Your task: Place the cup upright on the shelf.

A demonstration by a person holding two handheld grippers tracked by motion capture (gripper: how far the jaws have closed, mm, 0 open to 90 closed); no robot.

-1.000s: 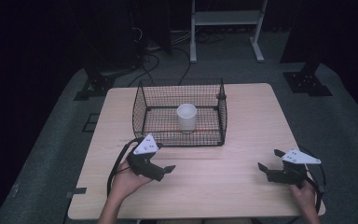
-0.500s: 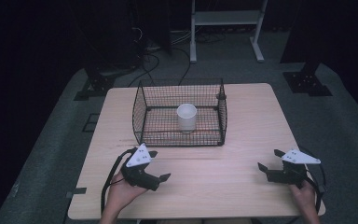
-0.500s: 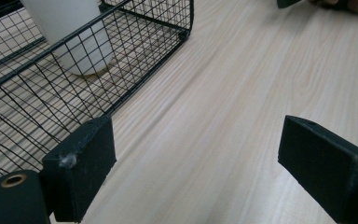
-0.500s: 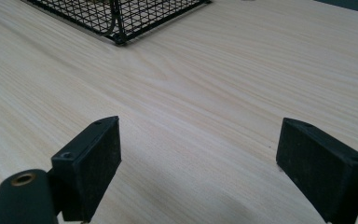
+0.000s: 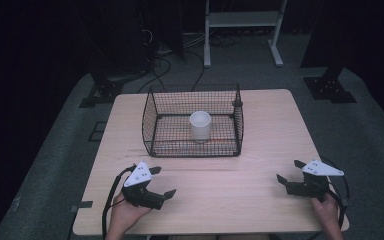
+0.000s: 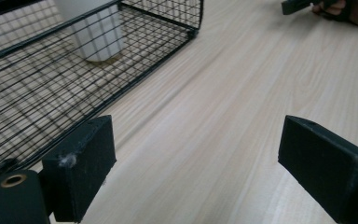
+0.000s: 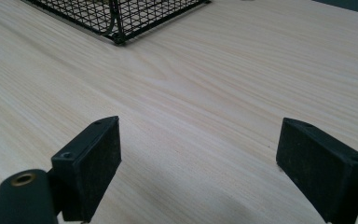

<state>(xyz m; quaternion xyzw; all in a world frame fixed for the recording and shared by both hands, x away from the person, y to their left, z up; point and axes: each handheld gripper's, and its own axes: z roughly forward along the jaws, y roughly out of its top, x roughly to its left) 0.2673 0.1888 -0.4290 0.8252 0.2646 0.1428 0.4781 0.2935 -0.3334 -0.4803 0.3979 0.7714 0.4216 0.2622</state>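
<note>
A black wire basket point(image 5: 145, 122) stands at the middle of the light wooden table point(image 5: 260, 130), with a white cup point(image 5: 200, 125) upright inside it. My left gripper point(image 5: 165, 181) sits low over the near left of the table, in front of the basket, open and holding nothing. In the left gripper view its jaws point(image 6: 196, 154) stand wide over bare wood, with the basket point(image 6: 51, 93) and cup point(image 6: 95, 32) ahead on the left. My right gripper point(image 5: 287, 171) rests at the near right, open and holding nothing. In the right gripper view its jaws point(image 7: 198, 149) frame bare table, a basket corner point(image 7: 116, 18) farther off.
Dark floor surrounds the table, with cables and a white stand's legs point(image 5: 240, 30) behind it. The other hand and its gripper point(image 6: 303, 5) appear at the top right of the left gripper view. Bare wood lies between the two grippers.
My left gripper has drawn back from the basket toward the near edge, a little leftward and lower. The right gripper, basket and cup have stayed put.
</note>
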